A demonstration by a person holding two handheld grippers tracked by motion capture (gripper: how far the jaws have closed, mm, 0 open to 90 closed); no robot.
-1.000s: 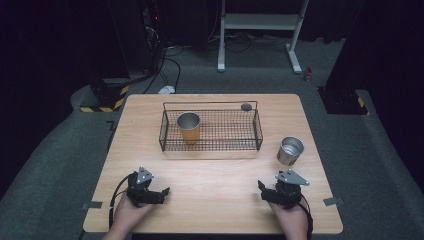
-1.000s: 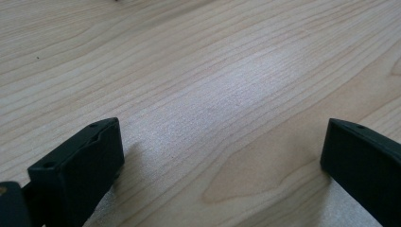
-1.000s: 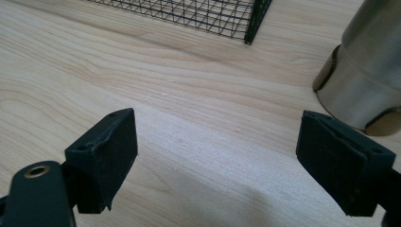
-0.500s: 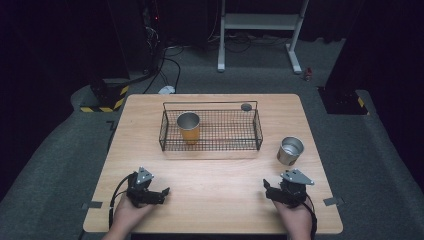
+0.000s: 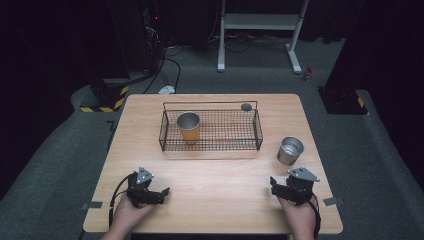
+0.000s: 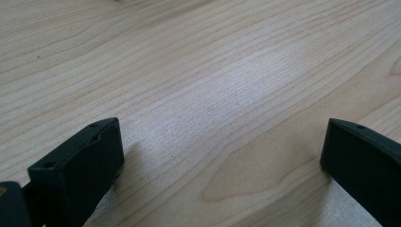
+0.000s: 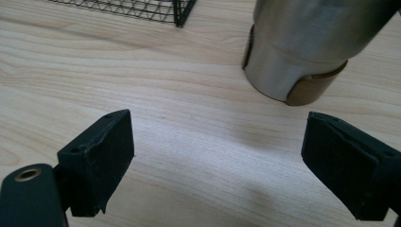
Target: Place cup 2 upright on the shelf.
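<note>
A black wire basket (image 5: 210, 131) stands mid-table with an orange cup (image 5: 188, 127) upright in its left part. A steel cup (image 5: 290, 150) stands upright on the wood to the right of the basket. My left gripper (image 5: 150, 191) rests low near the front left edge, open, with bare wood between its jaws (image 6: 222, 161). My right gripper (image 5: 291, 186) sits near the front right edge just short of the steel cup, open and holding nothing (image 7: 217, 161). In the right gripper view the steel cup (image 7: 298, 52) stands ahead and to the right, and a corner of the basket (image 7: 142, 8) shows at top.
The wooden table (image 5: 220, 200) has bare wood between the two hands. A small dark round thing (image 5: 246, 107) lies by the basket's back right corner. Beyond the table are grey carpet, cables and a white stand base (image 5: 260, 22).
My right gripper has shifted a little to the right along the front of the table. The left gripper, the cups and the basket have stayed put.
</note>
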